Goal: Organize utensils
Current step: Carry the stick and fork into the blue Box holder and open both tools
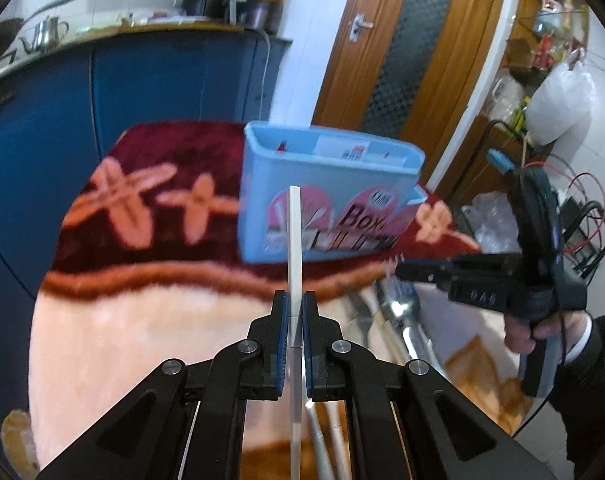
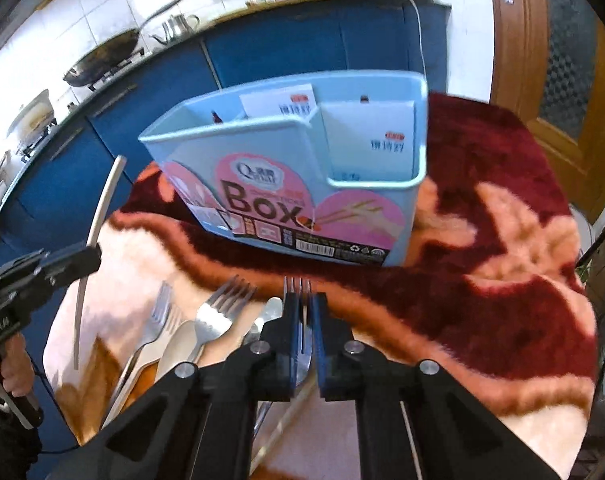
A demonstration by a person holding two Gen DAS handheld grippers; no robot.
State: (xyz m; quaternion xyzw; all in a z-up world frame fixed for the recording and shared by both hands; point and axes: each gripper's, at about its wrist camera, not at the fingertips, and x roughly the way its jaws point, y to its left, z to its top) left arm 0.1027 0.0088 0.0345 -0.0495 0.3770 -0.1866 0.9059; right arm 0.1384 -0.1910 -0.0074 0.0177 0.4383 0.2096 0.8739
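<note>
A light blue utensil box (image 1: 326, 192) with a pink "Box" label stands upright on a red and peach blanket; it also shows in the right wrist view (image 2: 302, 184), with card inserts in its compartments. My left gripper (image 1: 295, 300) is shut on a thin white utensil (image 1: 294, 236), held upright in front of the box. It also shows in the right wrist view (image 2: 102, 200). My right gripper (image 2: 301, 300) is shut on a metal fork (image 2: 298, 288), tines pointing at the box. Loose forks and spoons (image 2: 198, 320) lie on the blanket beside it.
The blanket (image 2: 482, 216) covers a small table. Blue kitchen cabinets (image 1: 142, 80) stand behind, with a wok and a kettle (image 2: 178, 26) on the counter. A wooden door (image 1: 414, 52) is at the back right. Bags and cables (image 1: 550, 100) crowd the right side.
</note>
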